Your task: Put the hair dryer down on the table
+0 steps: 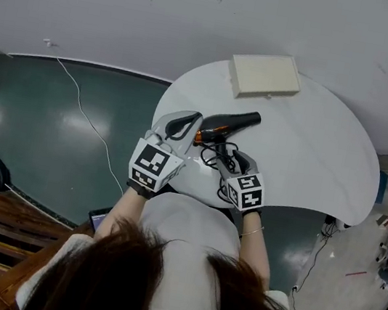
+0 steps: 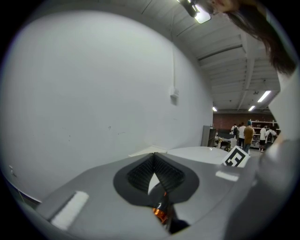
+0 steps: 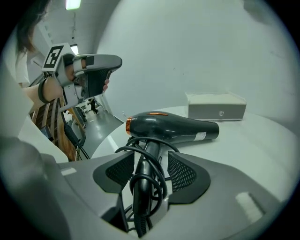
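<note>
The right gripper point(image 3: 151, 161) is straddling the handle of the hair dryer point(image 3: 173, 129) with jaws spread and slack, seemingly because the dryer is lying on the table point(image 3: 262, 140) just ahead, while the left gripper point(image 2: 153, 157), pinched shut on nothing, is hovering alongside.

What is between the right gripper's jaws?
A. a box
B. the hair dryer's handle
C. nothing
B: the jaws of the right gripper stand on either side of the handle of the hair dryer.
</note>
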